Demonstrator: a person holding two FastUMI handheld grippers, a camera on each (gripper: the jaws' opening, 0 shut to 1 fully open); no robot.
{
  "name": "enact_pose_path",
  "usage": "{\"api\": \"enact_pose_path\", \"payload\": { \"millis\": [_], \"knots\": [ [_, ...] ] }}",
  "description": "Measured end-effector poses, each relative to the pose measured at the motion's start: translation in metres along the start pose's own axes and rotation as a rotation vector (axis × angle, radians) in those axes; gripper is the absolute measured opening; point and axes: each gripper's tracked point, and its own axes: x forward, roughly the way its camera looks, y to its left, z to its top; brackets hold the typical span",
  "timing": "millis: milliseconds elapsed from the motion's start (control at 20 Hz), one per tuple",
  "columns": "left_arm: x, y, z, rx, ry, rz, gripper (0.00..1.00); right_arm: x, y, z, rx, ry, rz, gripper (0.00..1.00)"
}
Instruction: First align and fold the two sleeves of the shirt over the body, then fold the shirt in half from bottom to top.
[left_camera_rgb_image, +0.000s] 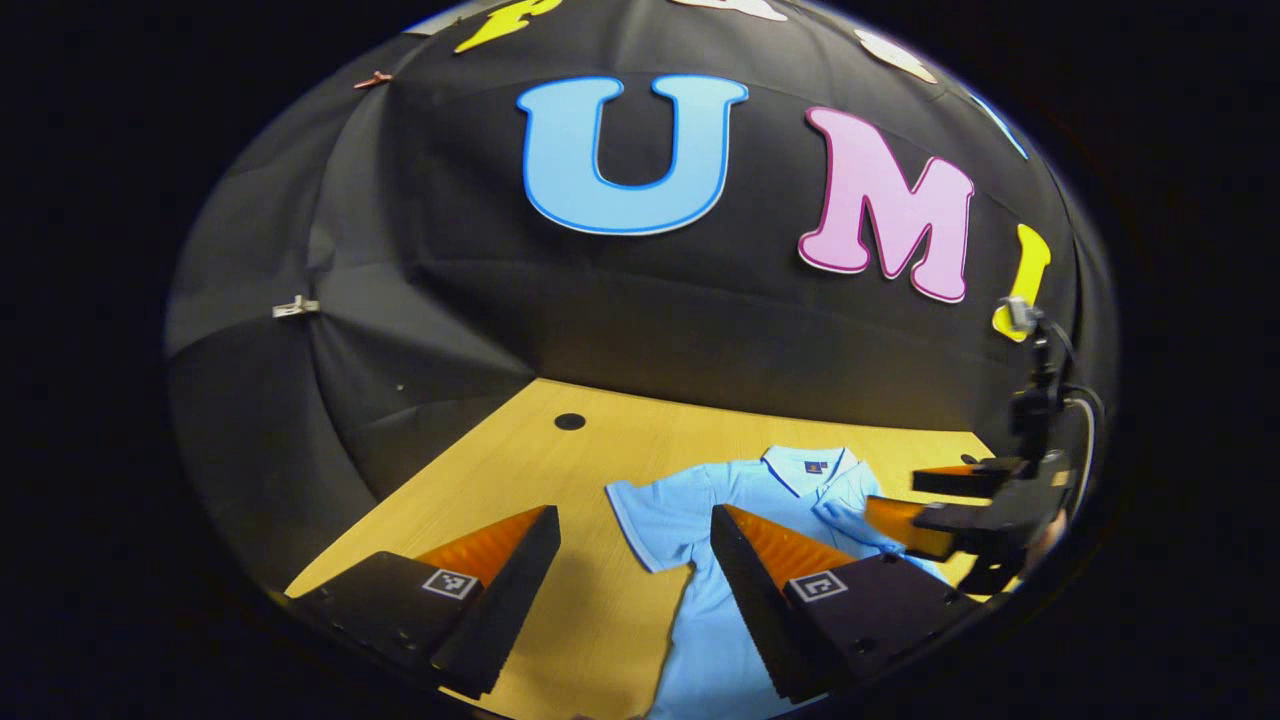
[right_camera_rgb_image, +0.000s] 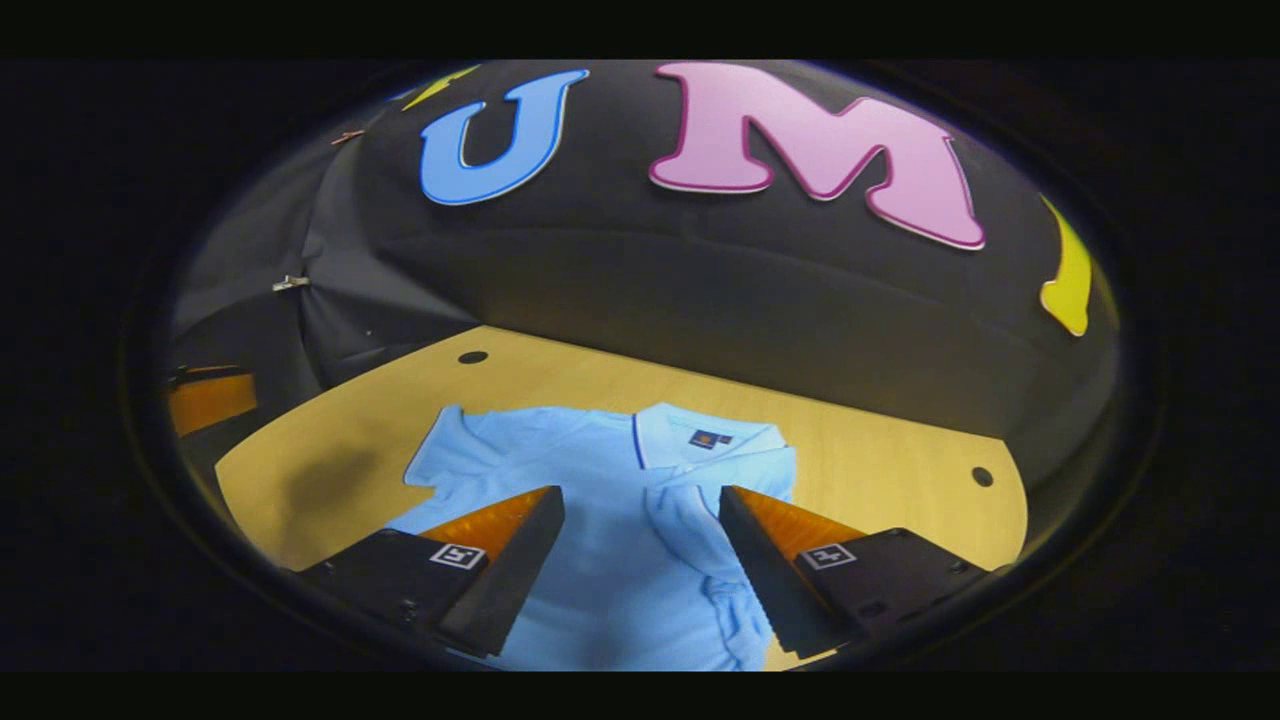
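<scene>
On table (right_camera_rgb_image: 900, 450) | shirt (right_camera_rgb_image: 600, 540) flat | both jaws apart

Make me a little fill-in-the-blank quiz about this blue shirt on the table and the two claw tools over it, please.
1. The light blue polo shirt lies on a ____ wooden table.
2. One short sleeve is already folded over the body; the other sleeve is still spread ____.
3. The fingers of the left gripper and the right gripper stand ____, holding nothing.
4. The shirt's bottom half is ____ folded up.

Missing words: yellow; flat; apart; not yet
</scene>
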Motion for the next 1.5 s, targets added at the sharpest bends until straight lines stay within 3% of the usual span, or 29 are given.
{"api": "enact_pose_path", "payload": {
  "millis": [300,550,700,950,1050,1300,1500],
  "knots": [
    [0.122,0.001,-0.032,0.009,0.13,-0.035,0.97,-0.08,-0.065,0.0,0.061,-0.1,-0.089,0.98],
    [0.201,0.01,-0.067,0.034,0.23,0.012,0.97,-0.117,-0.095,-0.047,0.107,-0.077,-0.159,0.98],
    [0.219,0.016,-0.087,0.091,0.297,0.057,0.97,-0.124,-0.105,-0.083,0.157,-0.027,-0.18,0.98],
    [0.224,0.015,-0.089,0.064,0.293,0.056,0.99,-0.127,-0.115,-0.104,0.241,-0.009,-0.2,0.98],
    [0.224,0.01,-0.088,0.059,0.292,0.041,0.89,-0.126,-0.119,-0.105,0.233,-0.02,-0.212,0.97],
    [0.229,-0.006,-0.082,0.017,0.246,0.014,0.11,-0.129,-0.126,-0.111,0.242,-0.026,-0.227,0.97],
    [0.226,-0.019,-0.071,0.06,0.229,0.034,0.06,-0.134,-0.122,-0.122,0.233,-0.014,-0.226,0.97]
  ]
}}
